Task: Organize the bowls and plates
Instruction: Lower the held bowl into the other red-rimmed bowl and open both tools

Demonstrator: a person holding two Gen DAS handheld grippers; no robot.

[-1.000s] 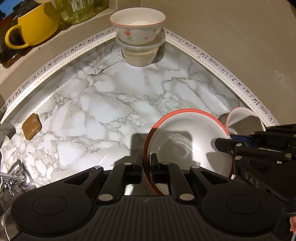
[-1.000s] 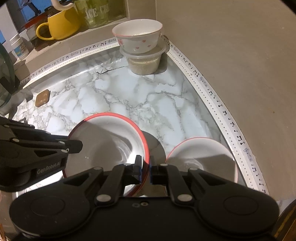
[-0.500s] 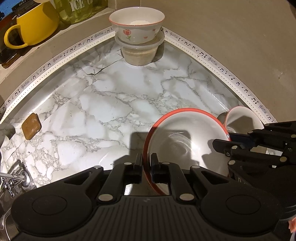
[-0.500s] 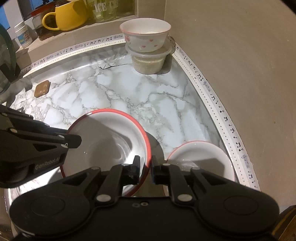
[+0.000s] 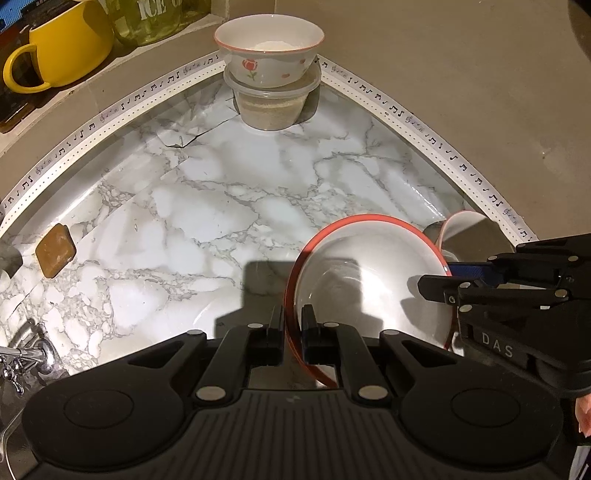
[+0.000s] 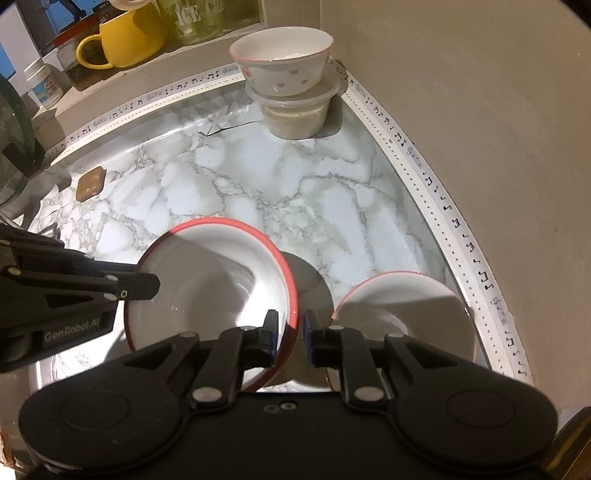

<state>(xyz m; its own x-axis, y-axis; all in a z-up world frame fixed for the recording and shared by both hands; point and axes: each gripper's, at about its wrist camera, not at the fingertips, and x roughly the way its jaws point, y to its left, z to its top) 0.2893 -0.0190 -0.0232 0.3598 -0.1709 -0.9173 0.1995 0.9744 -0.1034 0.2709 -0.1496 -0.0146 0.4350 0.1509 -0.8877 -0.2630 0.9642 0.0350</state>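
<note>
A white bowl with a bold red rim [image 5: 369, 280] [image 6: 207, 280] sits tilted on the marble counter [image 5: 207, 206]. My left gripper [image 5: 293, 317] is shut on its near-left rim. My right gripper [image 6: 290, 321] straddles the bowl's right rim and its jaws are opening, with a gap showing beside the rim. A smaller white bowl with a thin red rim [image 6: 402, 306] [image 5: 469, 229] rests just to the right, by the wall. At the back corner a flowered bowl [image 5: 269, 48] [image 6: 284, 59] stands on a lidded plastic tub [image 5: 273, 107].
A yellow mug [image 5: 62, 51] and a glass jar [image 5: 159, 18] stand on the ledge behind. A brown square pad [image 5: 55, 249] lies at the counter's left, near a chrome tap [image 5: 26, 358]. A plain wall [image 6: 480, 110] bounds the right side.
The right gripper's jaws have parted from the red-rimmed bowl's rim. The left gripper keeps its hold, and the bowl has stayed where it was.
</note>
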